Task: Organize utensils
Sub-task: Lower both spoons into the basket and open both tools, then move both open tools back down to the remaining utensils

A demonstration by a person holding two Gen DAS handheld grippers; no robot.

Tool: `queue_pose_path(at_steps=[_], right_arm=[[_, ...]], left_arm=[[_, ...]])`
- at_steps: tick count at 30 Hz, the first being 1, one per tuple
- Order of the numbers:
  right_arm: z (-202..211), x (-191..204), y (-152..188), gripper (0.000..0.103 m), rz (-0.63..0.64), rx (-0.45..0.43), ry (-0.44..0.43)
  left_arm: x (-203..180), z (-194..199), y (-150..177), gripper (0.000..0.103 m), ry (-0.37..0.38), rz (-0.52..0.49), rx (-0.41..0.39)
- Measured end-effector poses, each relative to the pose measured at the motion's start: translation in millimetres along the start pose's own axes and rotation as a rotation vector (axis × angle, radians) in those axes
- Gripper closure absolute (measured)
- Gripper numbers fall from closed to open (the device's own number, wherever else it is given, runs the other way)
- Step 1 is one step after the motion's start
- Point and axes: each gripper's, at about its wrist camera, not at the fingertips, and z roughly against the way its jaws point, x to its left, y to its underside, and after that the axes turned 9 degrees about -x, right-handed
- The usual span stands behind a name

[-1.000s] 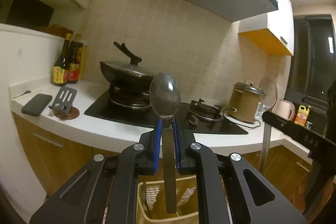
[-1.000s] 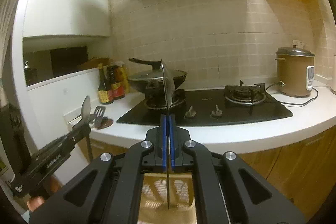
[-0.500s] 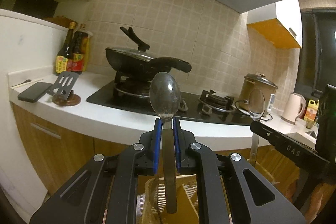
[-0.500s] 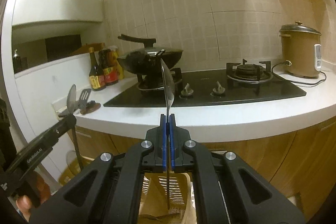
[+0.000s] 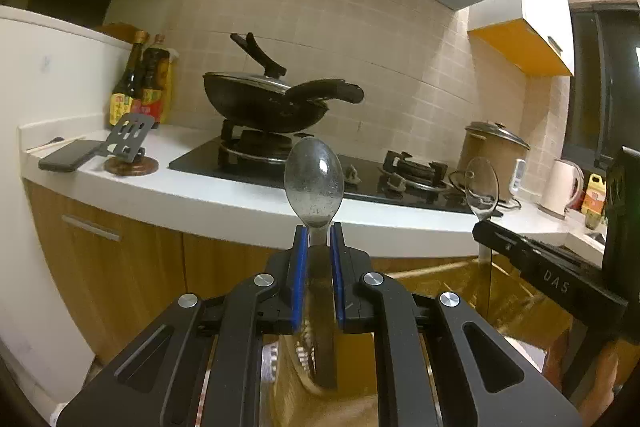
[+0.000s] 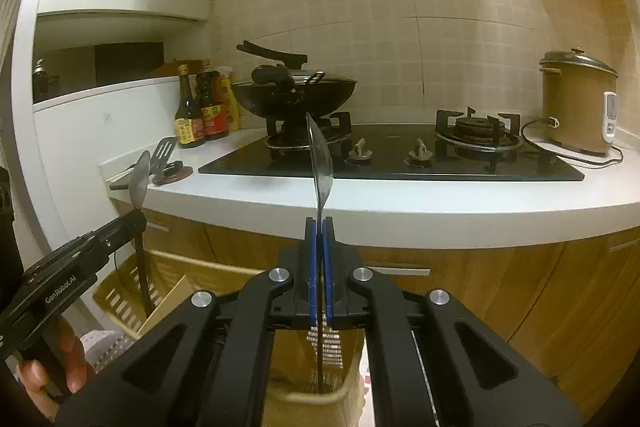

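Note:
My left gripper (image 5: 318,239) is shut on a metal spoon (image 5: 314,183). Its bowl stands upright and faces me, and its handle hangs down toward a slotted beige holder (image 5: 288,383) below the jaws. My right gripper (image 6: 319,227) is shut on a second spoon (image 6: 320,159), seen edge-on with the bowl up. That spoon's handle tip reaches the rim of the beige holder (image 6: 340,399). The right gripper (image 5: 480,227) and its spoon (image 5: 482,183) show at the right of the left wrist view. At the left of the right wrist view are the left gripper (image 6: 138,217) and its spoon (image 6: 140,179).
A white countertop (image 6: 400,203) runs across ahead, with wooden cabinet doors (image 5: 120,267) under it. On it stand a black hob (image 6: 400,163), a lidded wok (image 5: 264,103), sauce bottles (image 6: 200,115), a phone (image 5: 68,157), a slotted turner (image 5: 128,139) and a rice cooker (image 6: 576,107). A hand (image 6: 60,359) holds the left gripper.
Both grippers have sunk with their spoons still gripped. The countertop edge now sits higher in both views, and the spoon handles hang lower, at the beige holder.

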Motion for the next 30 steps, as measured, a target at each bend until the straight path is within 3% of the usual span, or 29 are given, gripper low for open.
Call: queue_pose_path(at_steps=[13, 15, 18, 19, 21, 22, 27, 30], right_arm=[[35.2, 5.9, 2.5, 0.100, 0.007, 0.061, -0.049], [39.4, 5.9, 1.7, 0.099, 0.001, 0.094, -0.068], [49.9, 4.1, 0.8, 0.094, -0.007, 0.116, -0.072], [55.4, 2.9, 0.8, 0.088, -0.015, 0.120, -0.080], [63.5, 1.5, 0.1, 0.067, -0.020, 0.125, -0.079], [68.7, 0.8, -0.3, 0.045, -0.020, 0.130, -0.069], [95.6, 2.4, -3.0, 0.043, -0.020, 0.154, -0.054], [109.0, 7.2, -6.6, 0.043, -0.005, 0.189, -0.040]], left_arm=[[-1.2, 34.0, 1.7, 0.092, 0.062, -0.015, 0.053], [1.6, 39.8, 1.6, 0.080, 0.063, -0.012, 0.069], [3.3, 49.6, -0.9, 0.077, 0.057, -0.026, 0.077], [4.7, 53.4, -2.0, 0.075, 0.057, -0.026, 0.081], [10.3, 65.7, -5.7, 0.060, 0.062, -0.013, 0.085], [13.3, 72.1, -7.7, 0.058, 0.060, -0.006, 0.083], [23.4, 93.2, -17.3, 0.058, 0.054, 0.014, 0.114], [27.7, 102.2, -21.8, 0.058, 0.069, 0.034, 0.181]])
